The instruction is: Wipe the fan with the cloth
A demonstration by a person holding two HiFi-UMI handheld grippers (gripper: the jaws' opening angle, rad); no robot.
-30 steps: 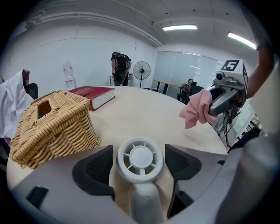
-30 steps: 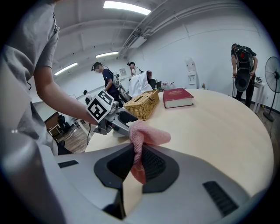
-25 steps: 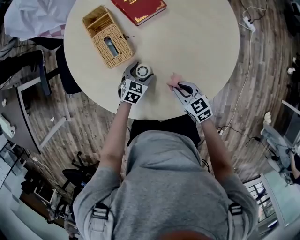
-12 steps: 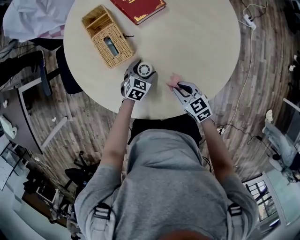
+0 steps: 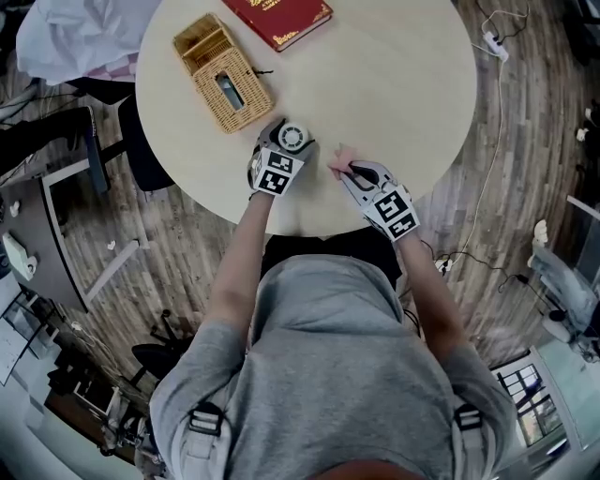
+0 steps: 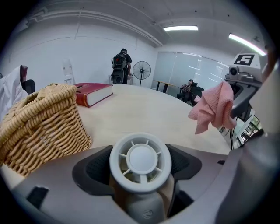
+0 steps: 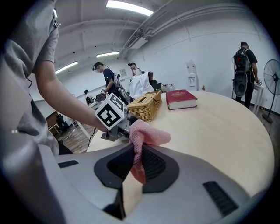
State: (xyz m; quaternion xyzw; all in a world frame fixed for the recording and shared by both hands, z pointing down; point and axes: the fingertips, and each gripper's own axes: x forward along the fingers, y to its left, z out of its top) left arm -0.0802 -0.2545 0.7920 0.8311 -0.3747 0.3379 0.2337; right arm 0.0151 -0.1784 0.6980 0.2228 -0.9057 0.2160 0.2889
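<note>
The fan [image 6: 140,159], a small gray one with a round grille, is clamped between the 2 jaws of the left gripper [image 5: 279,150], which press on its body from either side. Its grille looks back toward that gripper's camera, and in the head view it shows as a pale disc over the near part of the table [image 5: 403,84]. Whether its base touches the tabletop I cannot tell.

The cloth [image 7: 148,134], pink and crumpled, is pinched in the right gripper [image 7: 136,165]. The jaws are closed on its lower fold, and the loose upper part bunches out past the tips.

The relation that matters is that the fan lies to the left of the cloth, near but apart, with a strip of bare table between them in the head view. In the left gripper view the cloth hangs up and to the right of the grille, not touching it. The right gripper is the one that has to travel. As I judge it, the coming move is a short leftward sweep that brings the bunched cloth onto the grille while the left gripper steadies the fan. Wiping has not begun.

Farther back on the table, a wicker basket [image 5: 225,73] stands beyond the fan to the left, and a red book [image 5: 281,17] lies at the far edge.
</note>
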